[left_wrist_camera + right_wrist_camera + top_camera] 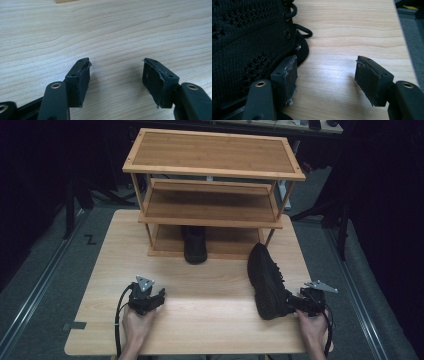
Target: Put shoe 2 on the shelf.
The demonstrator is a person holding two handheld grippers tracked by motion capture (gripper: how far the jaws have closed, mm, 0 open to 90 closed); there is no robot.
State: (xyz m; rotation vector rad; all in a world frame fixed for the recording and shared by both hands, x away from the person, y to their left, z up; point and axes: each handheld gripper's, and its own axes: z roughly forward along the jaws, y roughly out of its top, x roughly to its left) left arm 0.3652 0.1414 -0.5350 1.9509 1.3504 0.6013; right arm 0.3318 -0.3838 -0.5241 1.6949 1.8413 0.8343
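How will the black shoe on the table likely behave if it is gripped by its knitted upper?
The black shoe has a knitted mesh upper, so it would probably fold under the right tool. It seems light. Its laces hang loose and may snag.

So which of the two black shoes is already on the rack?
The shoe on the rack's bottom shelf, toe poking out front. The other shoe lies on the table beside the right gripper.
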